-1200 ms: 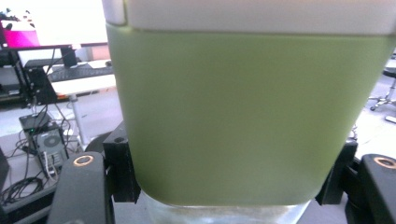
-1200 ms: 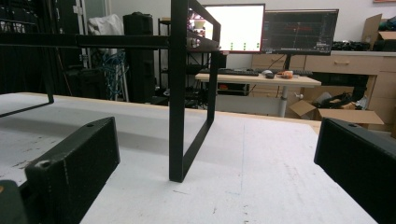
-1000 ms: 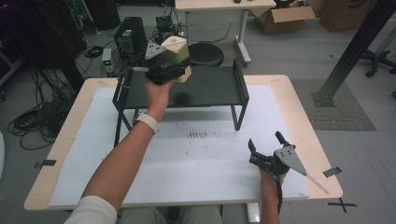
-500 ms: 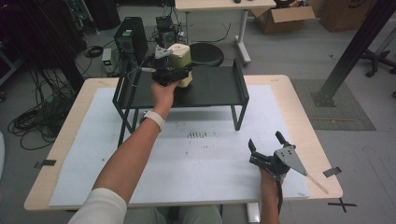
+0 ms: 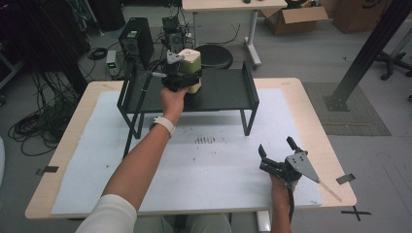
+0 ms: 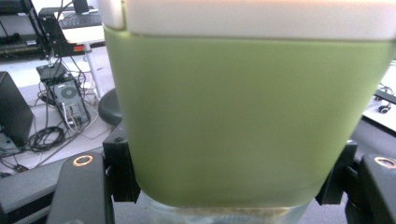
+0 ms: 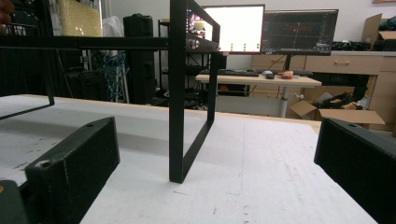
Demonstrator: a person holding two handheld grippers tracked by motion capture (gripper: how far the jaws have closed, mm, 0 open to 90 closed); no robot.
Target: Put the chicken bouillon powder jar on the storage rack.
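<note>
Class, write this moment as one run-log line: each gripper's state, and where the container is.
left gripper: shut on green container | container: over black shelf | right gripper: open, near table's front edge

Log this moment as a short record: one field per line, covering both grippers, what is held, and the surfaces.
left gripper: shut on the green container, at the shelf
green container: pale lid, green body, gripped on both sides
black shelf: stands on the table's far half
right gripper: open, nothing between its jaws, low over the white mat
table: light wood, white mat on most of it
</note>
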